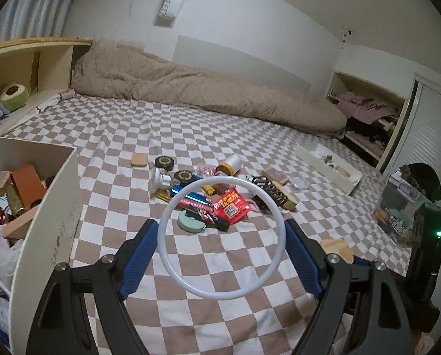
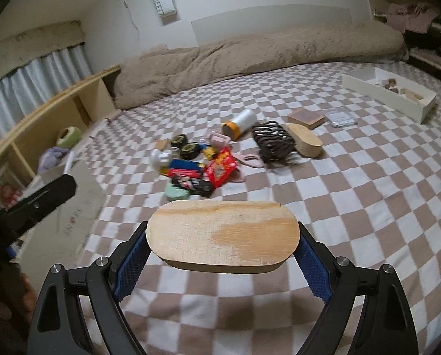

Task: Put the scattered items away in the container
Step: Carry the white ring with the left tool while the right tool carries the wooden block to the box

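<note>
My left gripper (image 1: 222, 238) is shut on a white plastic ring (image 1: 173, 269), held upright above the checkered bed. The cream container box (image 1: 47, 207) stands just left of it, with several items inside. My right gripper (image 2: 223, 244) is shut on an oval wooden block (image 2: 223, 236), held flat above the bed. The scattered pile lies ahead: a red snack packet (image 1: 231, 207) (image 2: 220, 170), a mint-green round case (image 1: 191, 223) (image 2: 176, 192), two black round tins (image 1: 165, 162) (image 2: 188, 149), a white bottle with an orange cap (image 1: 229, 165) (image 2: 239, 122) and a dark wire holder (image 1: 270, 190) (image 2: 272, 142).
A long white tray (image 1: 328, 168) (image 2: 389, 94) with small blocks lies at the right of the bed. A second wooden oval (image 2: 305, 139), a brown block (image 2: 306, 117) and a clear case (image 2: 340, 118) lie near it. A beige duvet (image 1: 191, 85) runs along the wall. A shelf (image 1: 28, 68) is at the left.
</note>
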